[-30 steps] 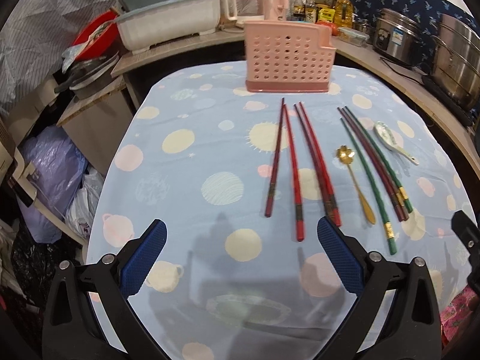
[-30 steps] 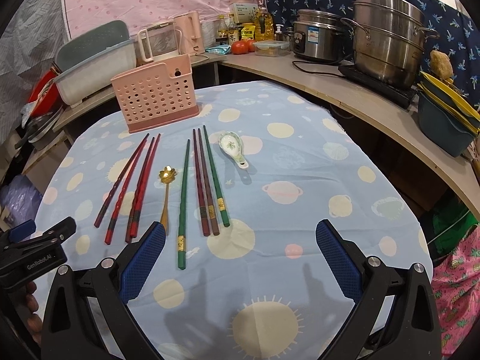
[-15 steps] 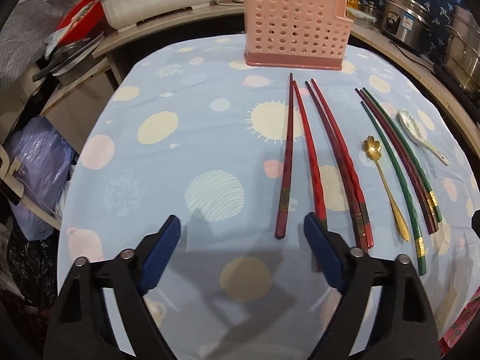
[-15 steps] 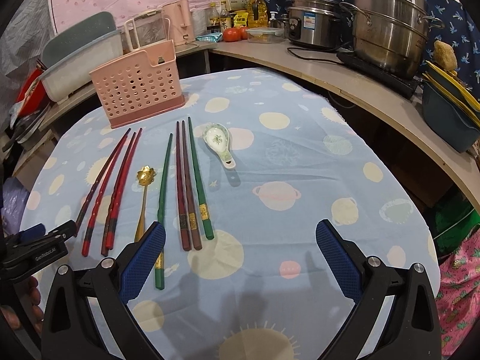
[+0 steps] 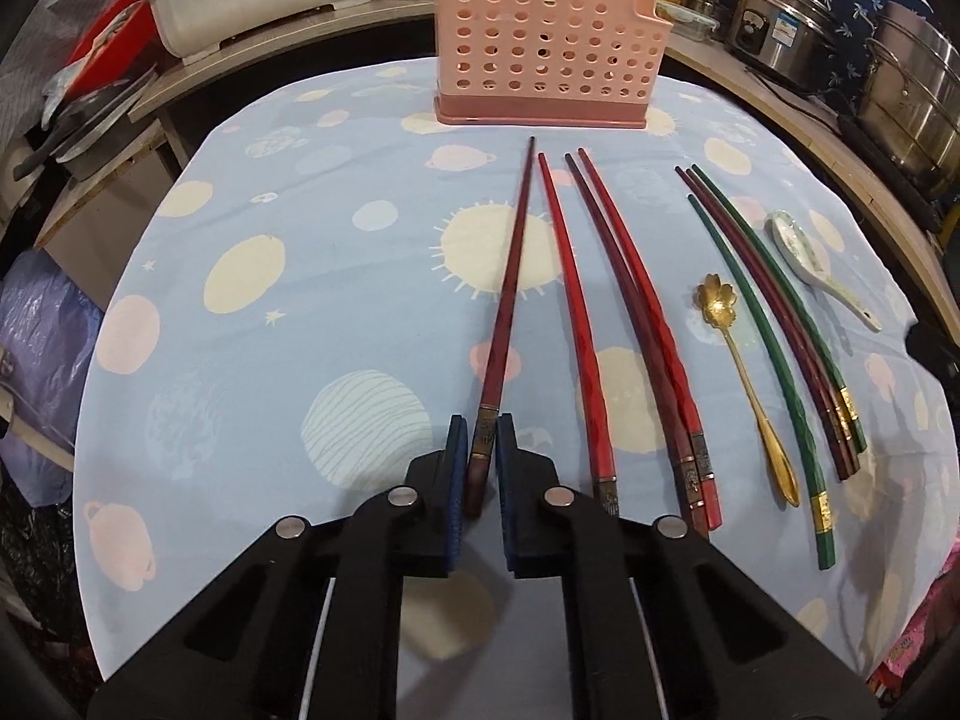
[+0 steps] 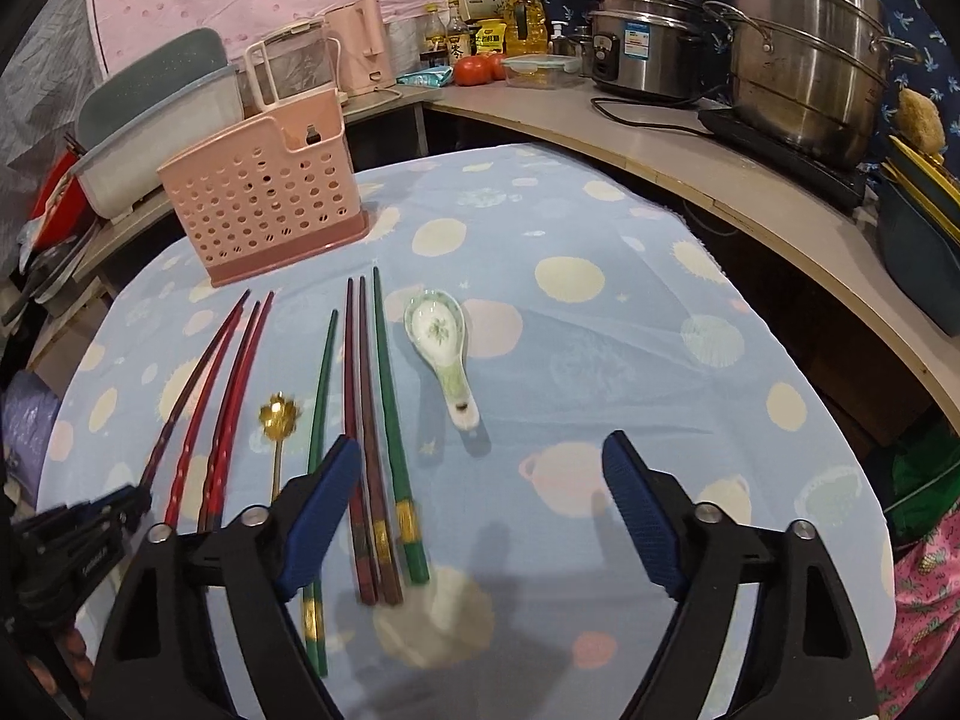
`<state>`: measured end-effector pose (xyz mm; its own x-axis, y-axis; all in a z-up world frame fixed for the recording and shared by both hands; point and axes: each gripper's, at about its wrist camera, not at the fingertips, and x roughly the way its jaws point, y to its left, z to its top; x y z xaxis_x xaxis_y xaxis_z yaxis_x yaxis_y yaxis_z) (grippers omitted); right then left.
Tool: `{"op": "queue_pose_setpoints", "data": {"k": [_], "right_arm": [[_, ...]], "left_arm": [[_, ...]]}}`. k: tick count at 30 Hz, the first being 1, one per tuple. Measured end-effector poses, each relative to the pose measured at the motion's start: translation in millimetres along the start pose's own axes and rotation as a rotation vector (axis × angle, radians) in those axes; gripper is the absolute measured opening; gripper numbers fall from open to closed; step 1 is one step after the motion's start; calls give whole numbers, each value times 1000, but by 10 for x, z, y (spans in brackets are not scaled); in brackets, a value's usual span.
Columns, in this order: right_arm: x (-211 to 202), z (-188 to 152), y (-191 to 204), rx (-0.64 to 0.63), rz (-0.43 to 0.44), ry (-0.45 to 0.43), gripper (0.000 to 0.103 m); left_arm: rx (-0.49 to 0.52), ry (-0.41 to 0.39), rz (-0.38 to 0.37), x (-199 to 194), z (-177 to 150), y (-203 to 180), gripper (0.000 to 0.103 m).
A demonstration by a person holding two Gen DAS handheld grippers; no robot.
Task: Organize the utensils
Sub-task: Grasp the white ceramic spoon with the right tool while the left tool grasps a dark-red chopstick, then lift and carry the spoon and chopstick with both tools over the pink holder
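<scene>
The left tool (image 5: 478,456) is clamped on the thick end of a dark red chopstick (image 5: 510,294), the leftmost of the row on the worktop (image 5: 288,324), its tip pointing at the pink holder (image 5: 549,51). The right tool (image 6: 480,516) hangs wide apart over the green and maroon chopsticks (image 6: 384,420), with the gold spoon (image 6: 278,420) to their left and the china spoon (image 6: 441,342) to their right.

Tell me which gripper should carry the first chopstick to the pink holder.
Left. The left gripper is closed on the dark red chopstick, which points toward the pink holder. The right gripper is open and holds nothing.
</scene>
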<state>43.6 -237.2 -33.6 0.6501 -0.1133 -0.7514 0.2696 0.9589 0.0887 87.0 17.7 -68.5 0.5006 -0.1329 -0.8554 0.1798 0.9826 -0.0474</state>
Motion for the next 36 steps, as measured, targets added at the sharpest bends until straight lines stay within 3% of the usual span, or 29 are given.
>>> {"op": "queue_pose_setpoints", "data": {"k": [9, 13, 26, 36], "right_arm": [[563, 270, -141, 87, 103, 102, 31], [734, 251, -151, 109, 142, 147, 19], [761, 135, -88, 80, 150, 150, 11], [365, 9, -95, 80, 164, 104, 7]], "left_arm": [[-43, 18, -63, -17, -20, 95, 7], [-47, 22, -68, -11, -18, 102, 7], [-55, 22, -93, -34, -45, 115, 7], [-43, -17, -113, -323, -131, 96, 7]]}}
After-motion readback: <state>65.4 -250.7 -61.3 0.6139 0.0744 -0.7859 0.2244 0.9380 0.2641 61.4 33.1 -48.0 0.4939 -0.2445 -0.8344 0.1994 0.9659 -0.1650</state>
